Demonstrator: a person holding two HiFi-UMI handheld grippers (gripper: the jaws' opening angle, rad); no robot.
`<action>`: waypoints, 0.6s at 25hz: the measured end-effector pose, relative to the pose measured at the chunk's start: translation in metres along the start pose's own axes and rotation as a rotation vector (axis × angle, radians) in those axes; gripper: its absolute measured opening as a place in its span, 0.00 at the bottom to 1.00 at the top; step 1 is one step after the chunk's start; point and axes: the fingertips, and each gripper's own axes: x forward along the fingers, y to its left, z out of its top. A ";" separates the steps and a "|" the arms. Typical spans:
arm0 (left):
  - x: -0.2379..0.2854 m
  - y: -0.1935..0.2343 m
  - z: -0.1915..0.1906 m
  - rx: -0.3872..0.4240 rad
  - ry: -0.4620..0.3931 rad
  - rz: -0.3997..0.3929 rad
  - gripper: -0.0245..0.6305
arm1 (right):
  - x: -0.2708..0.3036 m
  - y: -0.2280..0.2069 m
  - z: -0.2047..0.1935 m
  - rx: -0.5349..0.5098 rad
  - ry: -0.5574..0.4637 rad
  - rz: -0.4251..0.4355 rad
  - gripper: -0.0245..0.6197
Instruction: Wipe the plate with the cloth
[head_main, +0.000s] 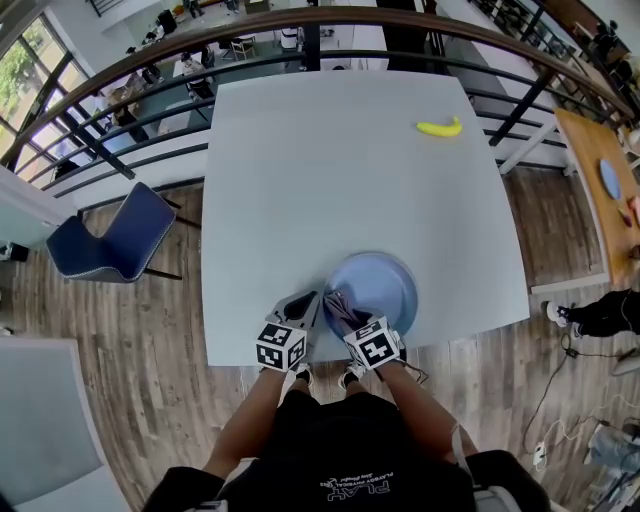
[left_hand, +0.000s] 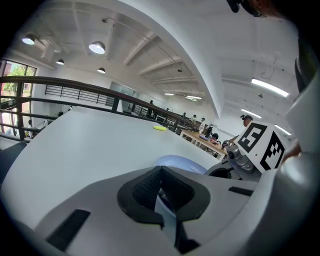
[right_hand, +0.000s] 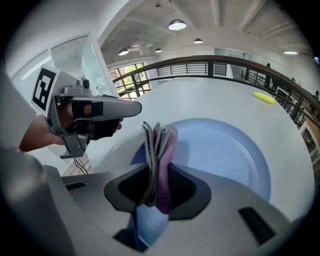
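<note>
A round light-blue plate (head_main: 385, 285) lies at the near edge of the white table (head_main: 330, 160). My right gripper (head_main: 337, 303) is over the plate's left part, shut on a folded grey and purple cloth (right_hand: 159, 145) that sticks out past the pads above the plate (right_hand: 220, 150). Just left of the plate's rim is my left gripper (head_main: 311, 299), whose jaws are shut with nothing in them. In the left gripper view the pads (left_hand: 150, 187) meet and the plate (left_hand: 182, 162) shows beyond them. The right gripper view shows the left gripper (right_hand: 136, 106) raised beside the plate's left rim.
A yellow banana (head_main: 440, 127) lies far back on the right of the table. A blue chair (head_main: 115, 240) stands left of the table and a railing (head_main: 300, 40) runs behind it. A wooden table (head_main: 605, 185) stands at the right.
</note>
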 end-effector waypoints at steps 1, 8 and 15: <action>0.000 -0.002 0.000 0.003 0.003 -0.006 0.06 | -0.001 0.000 -0.001 -0.004 0.002 -0.002 0.22; 0.009 -0.013 0.003 0.030 0.016 -0.043 0.06 | -0.012 -0.004 -0.008 -0.049 0.037 -0.026 0.22; 0.022 -0.029 0.010 0.063 0.020 -0.081 0.06 | -0.023 -0.023 -0.021 -0.043 0.041 -0.061 0.22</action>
